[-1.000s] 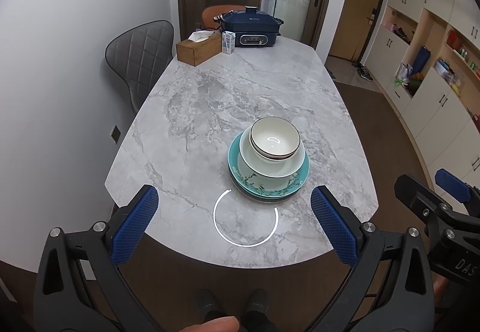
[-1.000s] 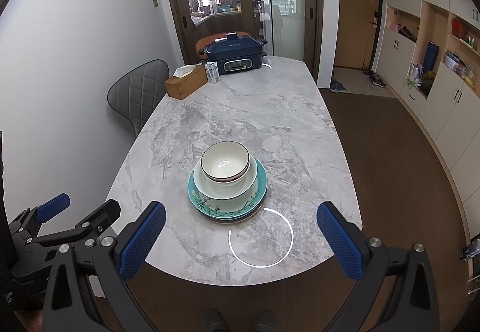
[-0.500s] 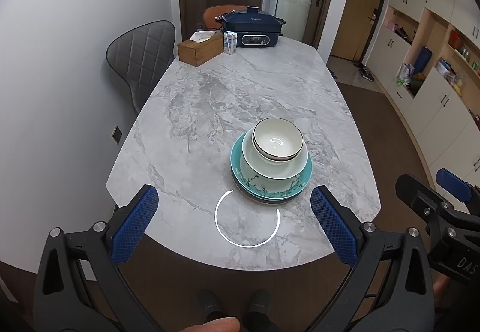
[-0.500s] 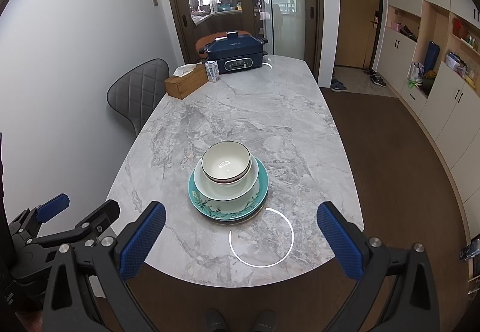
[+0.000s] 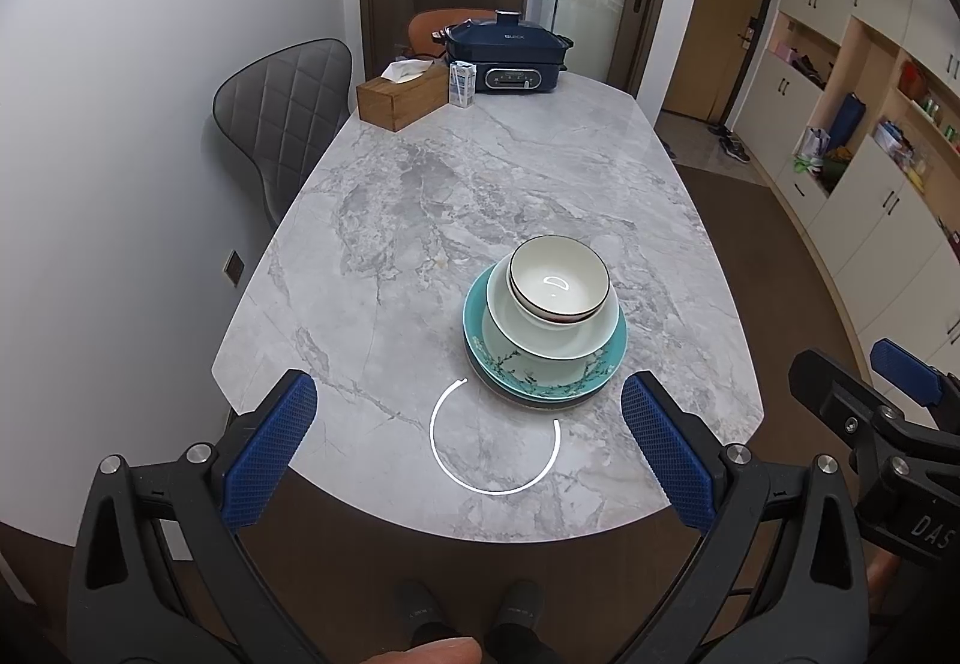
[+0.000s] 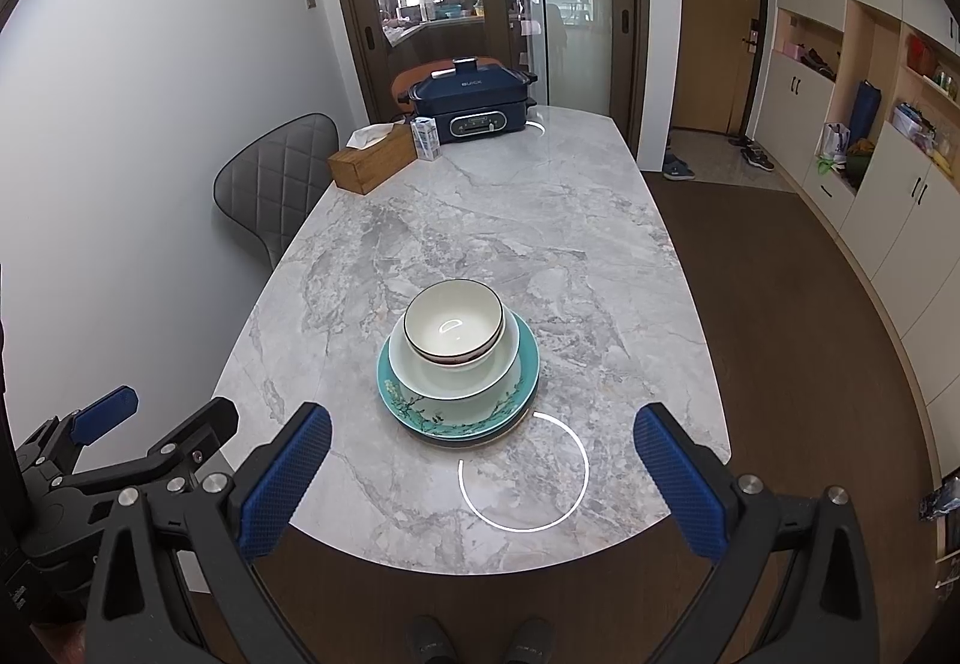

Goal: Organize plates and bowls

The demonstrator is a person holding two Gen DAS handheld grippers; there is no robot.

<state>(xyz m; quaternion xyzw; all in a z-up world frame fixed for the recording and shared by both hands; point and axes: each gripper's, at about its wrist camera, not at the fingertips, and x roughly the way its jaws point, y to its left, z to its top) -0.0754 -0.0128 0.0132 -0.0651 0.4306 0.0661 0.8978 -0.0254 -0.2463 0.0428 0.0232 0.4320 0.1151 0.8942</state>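
Observation:
A stack of dishes stands near the front end of the marble table [image 5: 480, 196]. A white bowl with a dark rim [image 5: 558, 285] [image 6: 453, 328] sits on top, in a pale green bowl [image 5: 552, 334] [image 6: 456, 370], on a teal flowered plate [image 5: 540, 373] [image 6: 462, 412] with a darker plate edge under it. My left gripper [image 5: 468, 442] is open and empty, above the table's front edge, short of the stack. My right gripper [image 6: 480, 460] is open and empty, likewise short of the stack. Each gripper shows at the edge of the other's view.
At the far end stand a wooden tissue box [image 5: 402, 94], a small carton [image 5: 462, 85] and a blue electric cooker [image 5: 507, 58]. A grey chair [image 5: 282, 118] is at the table's left. Cabinets [image 5: 870, 172] line the right wall. The person's shoes [image 5: 468, 622] are below.
Both views shift slightly; the stack sits a little lower and rightward in the left wrist view. Both grippers stay open and empty.

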